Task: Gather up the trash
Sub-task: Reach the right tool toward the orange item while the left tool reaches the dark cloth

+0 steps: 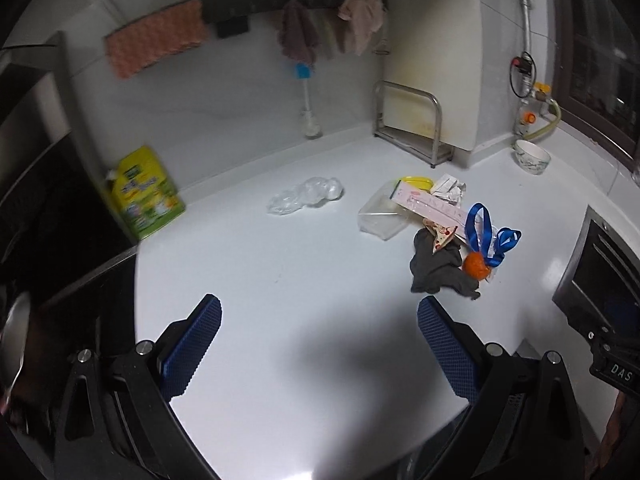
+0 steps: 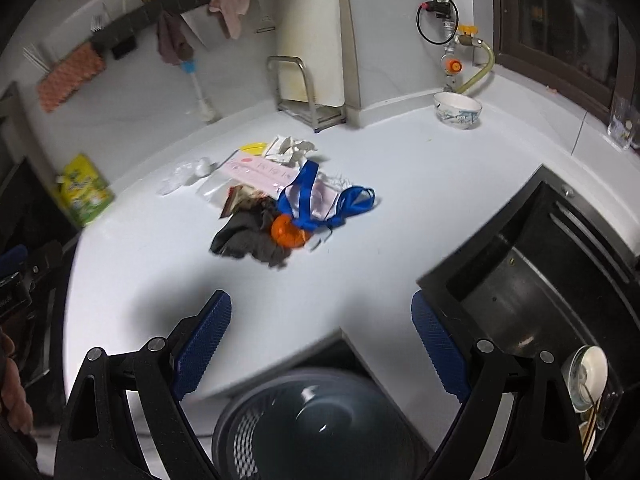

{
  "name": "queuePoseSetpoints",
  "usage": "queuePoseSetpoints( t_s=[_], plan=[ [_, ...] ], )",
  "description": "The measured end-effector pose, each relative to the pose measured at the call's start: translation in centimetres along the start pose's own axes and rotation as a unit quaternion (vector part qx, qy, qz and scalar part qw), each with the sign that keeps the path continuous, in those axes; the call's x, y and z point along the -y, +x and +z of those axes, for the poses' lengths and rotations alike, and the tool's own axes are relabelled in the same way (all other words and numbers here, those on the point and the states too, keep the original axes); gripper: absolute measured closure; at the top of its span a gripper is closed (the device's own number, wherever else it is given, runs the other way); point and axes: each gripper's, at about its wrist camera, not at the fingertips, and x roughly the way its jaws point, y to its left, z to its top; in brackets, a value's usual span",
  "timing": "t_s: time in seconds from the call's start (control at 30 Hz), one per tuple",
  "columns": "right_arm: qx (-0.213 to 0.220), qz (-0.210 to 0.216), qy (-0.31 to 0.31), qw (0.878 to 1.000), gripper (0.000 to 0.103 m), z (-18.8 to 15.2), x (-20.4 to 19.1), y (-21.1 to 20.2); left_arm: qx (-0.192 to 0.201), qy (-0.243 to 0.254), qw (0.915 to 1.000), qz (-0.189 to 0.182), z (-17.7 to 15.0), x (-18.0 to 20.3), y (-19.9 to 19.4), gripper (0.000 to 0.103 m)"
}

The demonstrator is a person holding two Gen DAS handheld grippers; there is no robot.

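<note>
A pile of trash lies on the white counter (image 1: 280, 280): a grey rag (image 1: 436, 268), an orange ball (image 1: 476, 266) with a blue ribbon (image 1: 486, 236), a pink box (image 1: 432, 206), a clear plastic container (image 1: 380, 216), crumpled paper (image 1: 450, 190) and a crumpled clear bag (image 1: 306, 198). The right wrist view shows the rag (image 2: 244, 238), orange ball (image 2: 288, 232), ribbon (image 2: 320, 200) and pink box (image 2: 260, 172). My left gripper (image 1: 320, 344) is open and empty, short of the pile. My right gripper (image 2: 322, 344) is open and empty above a dark mesh bin (image 2: 316, 424) below the counter edge.
A green-yellow pouch (image 1: 146, 196) stands at the left wall. A metal rack (image 1: 412, 124) holds a cutting board. A bowl (image 1: 532, 156) sits at the back right. A sink (image 2: 532, 280) lies to the right. Cloths hang on a wall rail (image 1: 280, 0).
</note>
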Motion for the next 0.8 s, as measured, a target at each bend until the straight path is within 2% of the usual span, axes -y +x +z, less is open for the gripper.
queuePoseSetpoints(
  t_s=[0.13,0.27,0.47,0.7,0.8],
  plan=[
    [0.002,-0.024,0.033,0.999,0.016,1.4,-1.1,2.8,-0.014,0.014,0.9987,-0.048,1.5,-0.1,4.6,0.006],
    [-0.01,-0.041,0.048,0.998,0.016,2.0,-1.2,5.0,-0.039,0.03,0.9961,-0.073,1.8,0.9,8.1,0.006],
    [-0.027,-0.047,0.055,0.997,0.016,2.3,-2.1,8.7,-0.05,0.051,0.993,-0.094,1.8,1.9,11.1,0.006],
    [-0.033,-0.051,0.103,0.993,0.016,2.8,-2.3,12.6,-0.046,0.072,0.992,-0.093,2.7,1.6,13.3,0.006],
    [-0.038,-0.066,0.105,0.992,0.016,3.1,-3.0,13.8,-0.049,0.075,0.991,-0.099,2.8,1.4,14.0,0.006]
  ],
)
